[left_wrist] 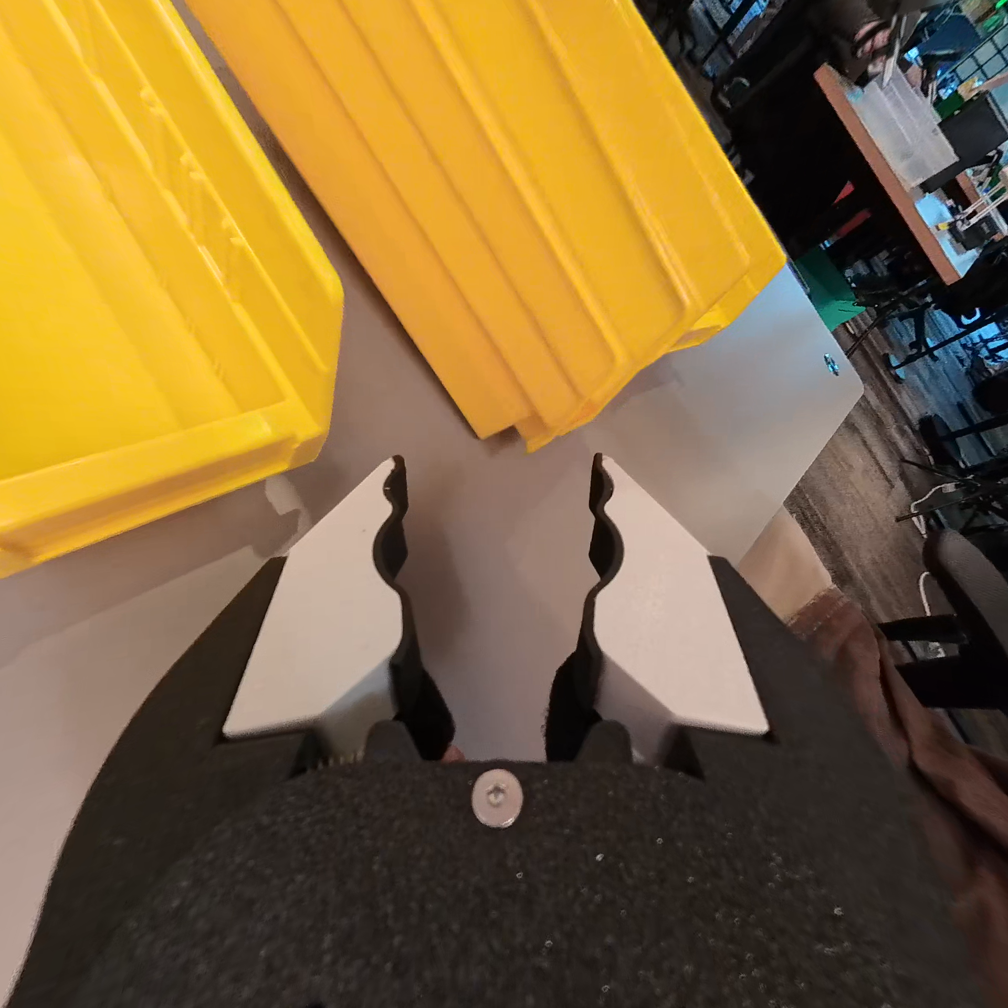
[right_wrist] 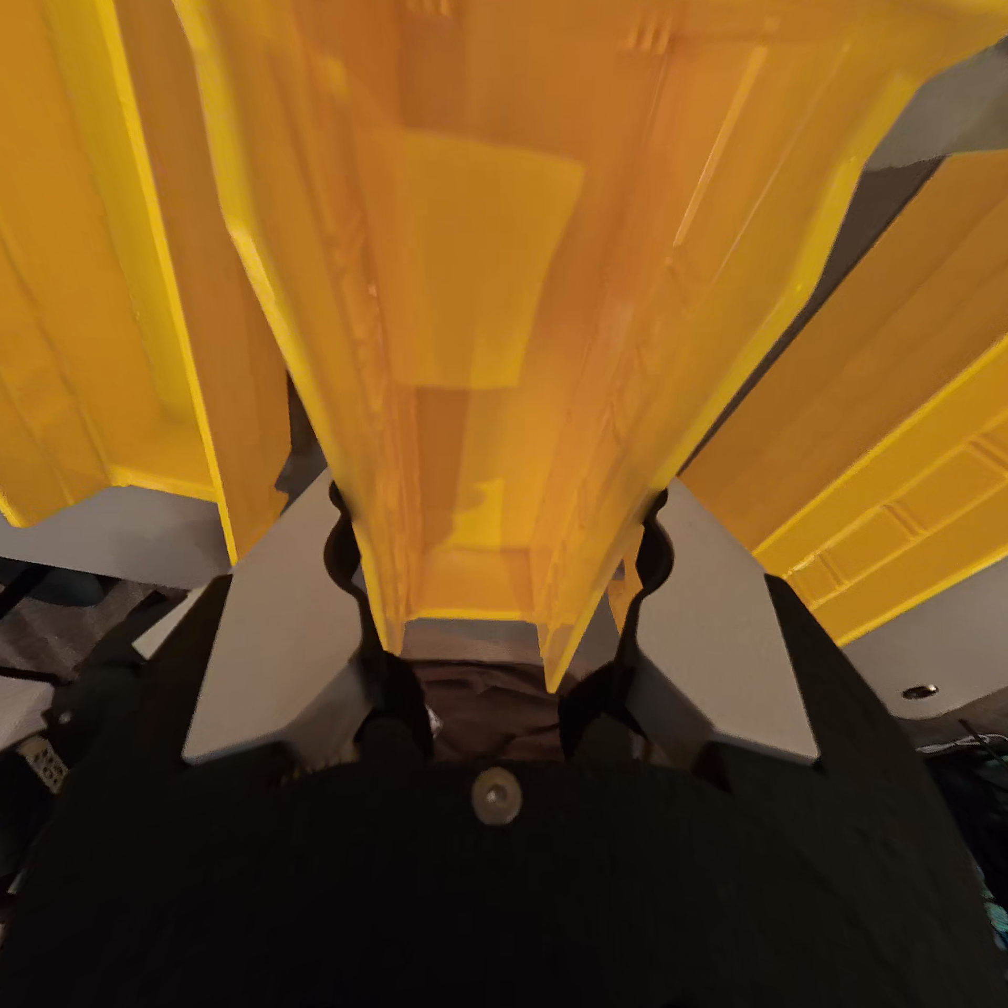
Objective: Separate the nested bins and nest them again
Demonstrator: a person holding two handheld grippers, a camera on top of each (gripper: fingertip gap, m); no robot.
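Left gripper (left_wrist: 499, 463) fingers wide, empty, over grey counter (left_wrist: 491, 545); two yellow bins (left_wrist: 518, 191) just ahead. Right gripper (right_wrist: 499, 493) fingers clamped across a raised yellow bin (right_wrist: 480, 273), more bins either side.

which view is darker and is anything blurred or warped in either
Right wrist view: darker, the right gripper body near black, the held yellow bin shaded orange and soft. Left wrist view: brighter, the left gripper sharp, wide-angle bending of the table edge.
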